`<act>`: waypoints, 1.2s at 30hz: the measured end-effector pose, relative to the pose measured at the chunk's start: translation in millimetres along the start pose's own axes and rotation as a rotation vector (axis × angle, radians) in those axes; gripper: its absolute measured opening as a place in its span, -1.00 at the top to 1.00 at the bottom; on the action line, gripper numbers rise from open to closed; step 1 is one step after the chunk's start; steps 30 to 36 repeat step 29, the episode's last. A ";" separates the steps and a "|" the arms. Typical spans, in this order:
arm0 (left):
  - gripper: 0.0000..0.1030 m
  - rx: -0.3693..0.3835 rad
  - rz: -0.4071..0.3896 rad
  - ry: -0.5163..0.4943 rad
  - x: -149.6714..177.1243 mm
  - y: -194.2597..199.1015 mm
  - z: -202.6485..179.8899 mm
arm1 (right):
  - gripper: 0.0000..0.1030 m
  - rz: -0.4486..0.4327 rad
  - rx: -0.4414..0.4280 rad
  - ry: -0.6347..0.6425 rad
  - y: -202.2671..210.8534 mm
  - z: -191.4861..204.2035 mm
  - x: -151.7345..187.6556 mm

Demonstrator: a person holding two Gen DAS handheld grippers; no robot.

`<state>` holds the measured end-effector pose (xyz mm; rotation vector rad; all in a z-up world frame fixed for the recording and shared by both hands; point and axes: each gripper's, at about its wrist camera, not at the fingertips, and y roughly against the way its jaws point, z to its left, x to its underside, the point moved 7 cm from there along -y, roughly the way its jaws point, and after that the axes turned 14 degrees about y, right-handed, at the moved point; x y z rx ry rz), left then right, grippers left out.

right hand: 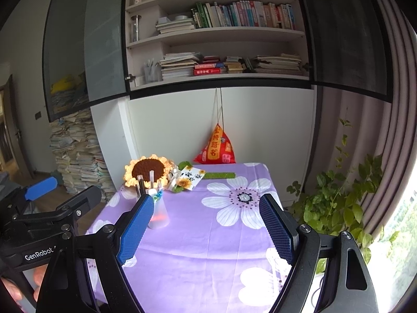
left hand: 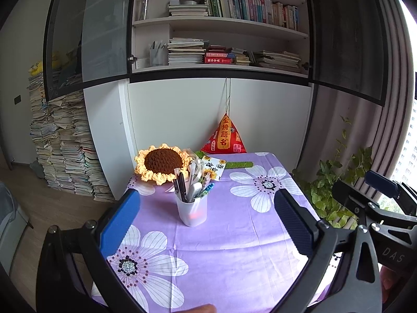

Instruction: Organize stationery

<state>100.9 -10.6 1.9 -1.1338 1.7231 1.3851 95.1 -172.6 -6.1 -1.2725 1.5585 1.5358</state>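
A white pen cup [left hand: 192, 212] stands on the purple flowered tablecloth [left hand: 234, 234], filled with several pens [left hand: 182, 185] and markers. My left gripper [left hand: 206, 203] is open, its blue fingers [left hand: 120, 221] wide apart in front of the cup with nothing between them. In the right wrist view the same pen cup [right hand: 159, 215] sits just behind the left blue pad. My right gripper [right hand: 206, 214] is open and holds nothing. Each gripper shows at the edge of the other's view.
A crocheted sunflower [left hand: 161, 164] lies at the table's back left, a sunflower card [left hand: 215, 168] and green strip [left hand: 238, 164] beside it. A red pyramid pouch [left hand: 224, 138] hangs at the wall. Potted plant [right hand: 336, 200] right of the table, paper stacks [left hand: 65, 151] on the left floor.
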 end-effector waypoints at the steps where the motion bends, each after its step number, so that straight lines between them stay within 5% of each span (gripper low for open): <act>1: -0.98 -0.001 -0.001 -0.002 -0.1 0.0 -0.2 | -0.62 0.001 0.000 -0.005 0.5 -0.4 -0.3; 36: -0.98 -0.012 -0.011 -0.025 1.7 -2.1 -2.3 | -0.62 0.012 0.000 -0.010 -2.7 -3.7 4.0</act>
